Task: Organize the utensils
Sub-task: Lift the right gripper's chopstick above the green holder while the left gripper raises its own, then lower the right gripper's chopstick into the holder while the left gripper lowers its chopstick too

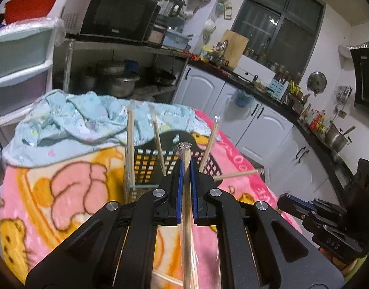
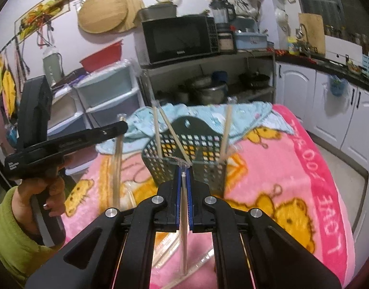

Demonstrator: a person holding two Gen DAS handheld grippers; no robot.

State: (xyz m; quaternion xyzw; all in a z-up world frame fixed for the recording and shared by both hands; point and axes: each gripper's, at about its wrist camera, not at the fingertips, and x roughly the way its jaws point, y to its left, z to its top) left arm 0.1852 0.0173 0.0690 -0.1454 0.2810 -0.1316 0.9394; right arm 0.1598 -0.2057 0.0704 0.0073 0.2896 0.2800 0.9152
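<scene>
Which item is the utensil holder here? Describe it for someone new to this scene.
On the pink cartoon blanket stands a dark plastic lattice basket, in front of the crumpled light-blue cloth. It alone has wrapped wooden chopsticks sticking up out of it.

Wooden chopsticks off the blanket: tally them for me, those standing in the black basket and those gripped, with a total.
Wrapped wooden chopsticks standing in the black plastic mesh basket: 3
Clamped in the left gripper: 1
Clamped in the right gripper: 1
Total: 5
</scene>
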